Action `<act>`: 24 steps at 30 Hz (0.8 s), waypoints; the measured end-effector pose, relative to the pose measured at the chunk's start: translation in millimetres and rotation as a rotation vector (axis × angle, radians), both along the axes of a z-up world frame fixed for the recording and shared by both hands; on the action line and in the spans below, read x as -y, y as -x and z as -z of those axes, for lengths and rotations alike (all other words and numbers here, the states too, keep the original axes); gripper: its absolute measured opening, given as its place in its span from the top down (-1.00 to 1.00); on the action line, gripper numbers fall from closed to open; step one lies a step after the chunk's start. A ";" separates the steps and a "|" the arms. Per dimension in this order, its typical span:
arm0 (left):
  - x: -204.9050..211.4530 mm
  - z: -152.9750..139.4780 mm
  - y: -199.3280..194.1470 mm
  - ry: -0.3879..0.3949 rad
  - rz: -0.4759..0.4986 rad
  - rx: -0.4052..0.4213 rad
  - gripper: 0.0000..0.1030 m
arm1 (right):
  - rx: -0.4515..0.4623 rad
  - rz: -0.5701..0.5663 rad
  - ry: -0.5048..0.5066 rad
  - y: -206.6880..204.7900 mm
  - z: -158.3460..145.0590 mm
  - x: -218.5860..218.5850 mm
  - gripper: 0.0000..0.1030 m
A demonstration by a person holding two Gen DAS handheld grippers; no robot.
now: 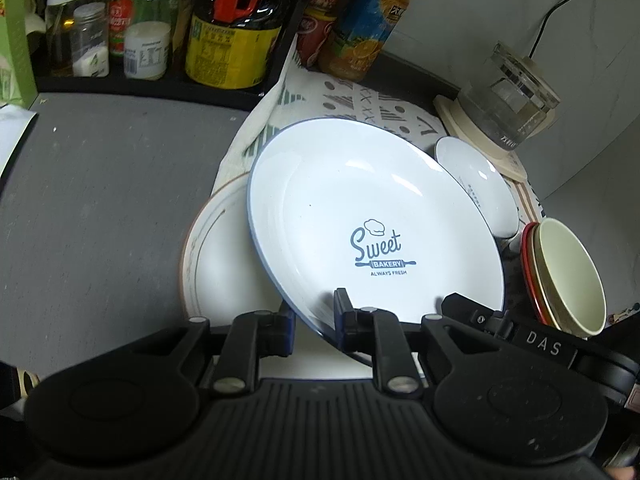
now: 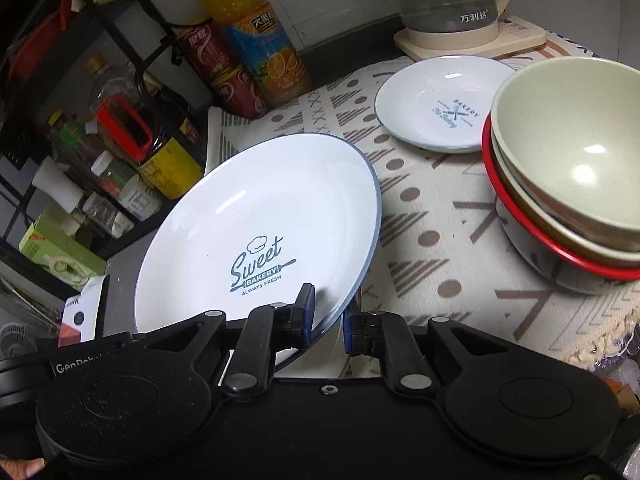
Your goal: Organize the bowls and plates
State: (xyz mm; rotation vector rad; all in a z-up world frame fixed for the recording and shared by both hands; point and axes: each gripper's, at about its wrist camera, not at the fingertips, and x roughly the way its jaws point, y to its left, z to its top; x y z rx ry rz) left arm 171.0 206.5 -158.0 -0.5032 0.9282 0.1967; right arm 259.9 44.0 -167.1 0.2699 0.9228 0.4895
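Note:
Both grippers hold one large white plate (image 1: 360, 208) (image 2: 256, 216) with a blue rim and "Sweet Bakery" print, tilted above the surface. My left gripper (image 1: 314, 322) is shut on its near rim, one finger over the face and one under. My right gripper (image 2: 328, 320) is shut on the rim too, and its fingers (image 1: 456, 304) show at the plate's right edge in the left wrist view. A brown-rimmed plate (image 1: 216, 268) lies partly hidden under the held plate. A small white plate (image 1: 480, 188) (image 2: 436, 104) and a stack of bowls (image 1: 568, 276) (image 2: 568, 168) sit on the patterned cloth (image 2: 432, 216).
A glass kettle (image 1: 508, 96) (image 2: 452, 0) stands on its cream base behind the small plate. Bottles and jars (image 1: 224, 40) (image 2: 256, 40) fill a black rack at the back left. Grey counter (image 1: 100, 200) stretches left of the cloth.

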 end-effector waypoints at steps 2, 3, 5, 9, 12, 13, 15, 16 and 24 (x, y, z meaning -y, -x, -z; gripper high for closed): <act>0.7 1.8 3.7 0.003 -0.002 -0.008 0.67 | -0.002 -0.006 0.006 3.8 1.4 0.4 0.73; 0.7 3.3 5.3 0.007 -0.004 -0.013 0.67 | -0.004 -0.009 0.009 5.5 2.2 0.6 0.73; 0.7 5.6 8.3 0.016 -0.007 -0.023 0.66 | -0.008 -0.012 0.015 8.5 3.5 0.9 0.73; 0.1 10.9 13.0 0.037 -0.015 -0.043 0.66 | -0.018 -0.016 0.036 14.3 6.0 -0.2 0.73; -1.1 13.6 14.1 0.050 -0.019 -0.051 0.66 | -0.034 -0.009 0.044 16.1 8.0 -0.7 0.73; -1.6 14.0 14.7 0.054 -0.022 -0.052 0.66 | -0.032 -0.008 0.047 16.7 7.9 -1.1 0.73; -2.7 15.6 15.1 0.065 -0.024 -0.057 0.66 | -0.033 -0.005 0.051 17.2 7.2 -1.8 0.73; -3.8 16.8 15.0 0.073 -0.024 -0.059 0.65 | -0.035 -0.003 0.051 16.8 7.3 -2.3 0.74; -9.1 25.7 14.3 0.114 -0.031 -0.092 0.57 | -0.038 0.014 0.055 13.3 8.2 -8.0 0.75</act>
